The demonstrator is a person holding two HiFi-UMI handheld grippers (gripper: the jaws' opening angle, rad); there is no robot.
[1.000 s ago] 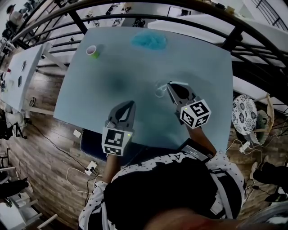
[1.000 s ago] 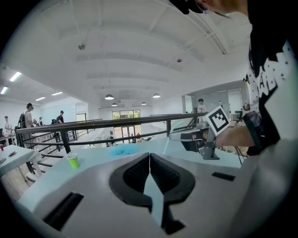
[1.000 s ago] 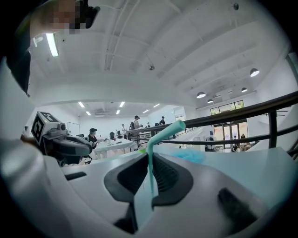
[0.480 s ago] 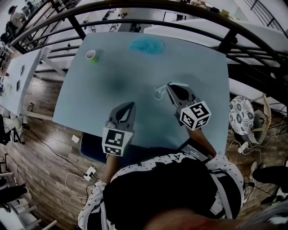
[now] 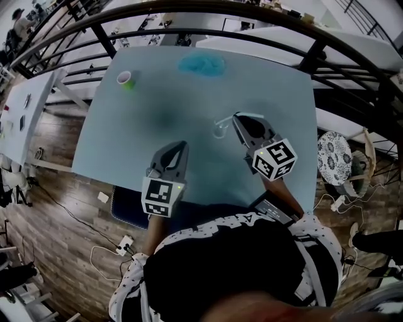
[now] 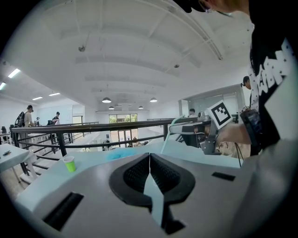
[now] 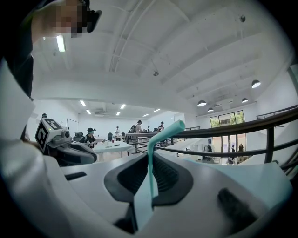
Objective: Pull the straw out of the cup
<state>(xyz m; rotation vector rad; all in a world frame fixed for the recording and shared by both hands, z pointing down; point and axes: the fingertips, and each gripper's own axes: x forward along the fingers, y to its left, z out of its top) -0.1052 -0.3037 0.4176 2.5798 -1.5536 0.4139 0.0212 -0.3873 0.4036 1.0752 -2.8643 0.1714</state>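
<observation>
A clear plastic cup (image 5: pixel 220 131) stands on the pale blue table (image 5: pixel 151 94), just left of my right gripper (image 5: pixel 237 119). That gripper is shut on a teal bendy straw (image 7: pixel 150 162), whose bent top (image 7: pixel 168 128) pokes up past the jaws. From the left gripper view the straw (image 6: pixel 167 137) slants down from the right gripper (image 6: pixel 201 134); its lower end is hidden. My left gripper (image 5: pixel 182 146) hovers near the table's front edge, shut with nothing in it (image 6: pixel 149 156).
A small green cup (image 5: pixel 125 78) sits at the far left corner, and a blue cloth (image 5: pixel 201 65) lies at the far middle. A black railing (image 5: pixel 264 19) runs beyond the table. People stand at other tables in the background.
The head view has drifted a little. Both grippers keep their places, the right one still shut on the straw beside the clear cup.
</observation>
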